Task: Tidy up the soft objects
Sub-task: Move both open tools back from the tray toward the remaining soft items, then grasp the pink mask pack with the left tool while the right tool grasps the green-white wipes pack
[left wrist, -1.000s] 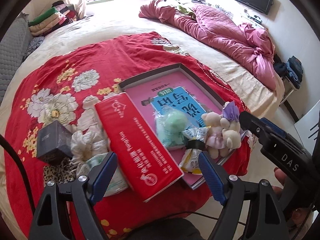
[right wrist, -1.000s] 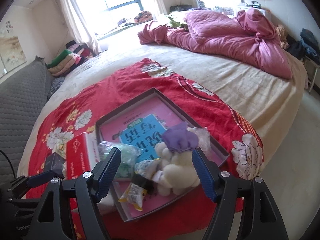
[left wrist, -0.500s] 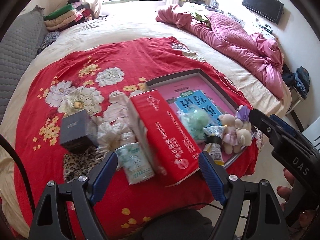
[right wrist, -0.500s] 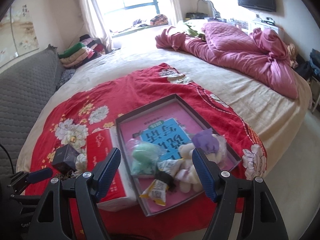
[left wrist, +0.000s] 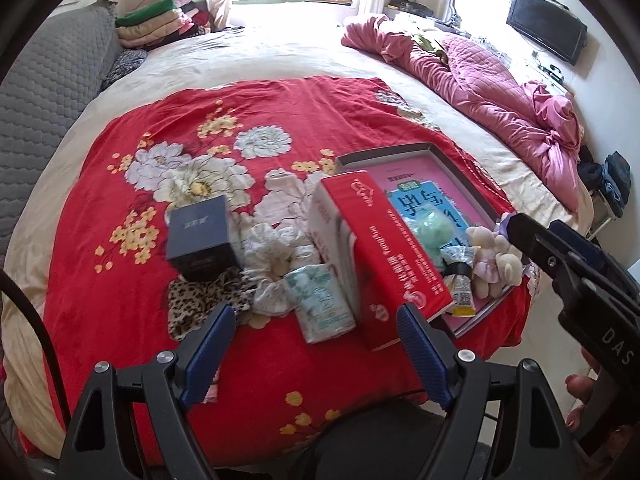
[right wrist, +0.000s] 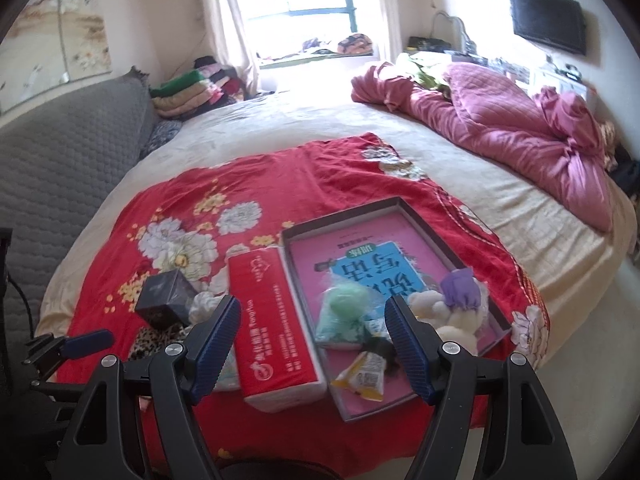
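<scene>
Left wrist view: the left gripper point(left wrist: 316, 344) hangs wide open and empty above the bed's point(left wrist: 280, 52) near edge. The right gripper point(right wrist: 312, 344), fingers also spread and empty, hovers over the red tissue pack point(right wrist: 272, 320) beside the tray point(right wrist: 440, 232).

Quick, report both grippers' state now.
Left gripper: open, holding nothing.
Right gripper: open, holding nothing.

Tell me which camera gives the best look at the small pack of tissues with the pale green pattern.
The left wrist view. There the small pale green patterned tissue pack lies in full sight on the red floral cloth, beside the tall red carton. In the right wrist view only a sliver shows, behind that gripper's near finger and the carton.
</scene>
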### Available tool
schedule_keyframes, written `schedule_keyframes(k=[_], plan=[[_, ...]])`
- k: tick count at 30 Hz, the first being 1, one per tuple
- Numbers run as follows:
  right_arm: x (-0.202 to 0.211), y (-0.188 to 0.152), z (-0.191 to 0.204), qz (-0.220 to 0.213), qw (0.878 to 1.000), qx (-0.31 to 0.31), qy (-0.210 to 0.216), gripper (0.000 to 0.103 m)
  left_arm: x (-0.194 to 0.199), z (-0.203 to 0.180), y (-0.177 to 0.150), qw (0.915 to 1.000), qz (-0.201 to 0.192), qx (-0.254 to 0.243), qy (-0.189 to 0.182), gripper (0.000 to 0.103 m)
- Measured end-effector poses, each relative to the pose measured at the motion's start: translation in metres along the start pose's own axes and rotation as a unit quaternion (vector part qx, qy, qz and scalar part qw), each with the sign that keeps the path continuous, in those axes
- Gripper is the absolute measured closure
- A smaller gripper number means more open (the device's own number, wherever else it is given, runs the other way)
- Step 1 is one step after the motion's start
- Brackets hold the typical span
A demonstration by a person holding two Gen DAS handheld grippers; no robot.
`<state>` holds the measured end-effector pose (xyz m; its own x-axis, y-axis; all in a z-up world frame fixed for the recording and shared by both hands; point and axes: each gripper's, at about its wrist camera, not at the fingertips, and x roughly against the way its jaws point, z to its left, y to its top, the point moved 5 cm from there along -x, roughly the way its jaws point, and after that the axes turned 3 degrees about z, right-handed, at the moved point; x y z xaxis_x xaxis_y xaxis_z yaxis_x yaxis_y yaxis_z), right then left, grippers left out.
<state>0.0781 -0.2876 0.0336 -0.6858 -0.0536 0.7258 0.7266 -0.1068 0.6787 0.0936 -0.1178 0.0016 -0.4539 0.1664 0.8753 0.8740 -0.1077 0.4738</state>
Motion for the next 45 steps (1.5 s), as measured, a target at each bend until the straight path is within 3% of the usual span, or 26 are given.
schedule_keyframes(k=[13, 22, 45], plan=[[0.005, -0.004, 0.038, -0.001, 0.999, 0.045, 0.005, 0.028, 0.017, 0.077, -0.020, 0.9981, -0.009, 0.053, 0.032, 0.021], [-0.002, -0.016, 0.070, 0.011, 0.996, 0.087, 0.007, 0.028, 0.008, 0.122, -0.042, 0.9951, 0.016, 0.091, 0.035, 0.021], [-0.030, -0.049, 0.119, 0.041, 0.984, 0.172, 0.010, 0.028, -0.022, 0.128, -0.064, 0.9939, 0.053, 0.094, 0.024, 0.021]])
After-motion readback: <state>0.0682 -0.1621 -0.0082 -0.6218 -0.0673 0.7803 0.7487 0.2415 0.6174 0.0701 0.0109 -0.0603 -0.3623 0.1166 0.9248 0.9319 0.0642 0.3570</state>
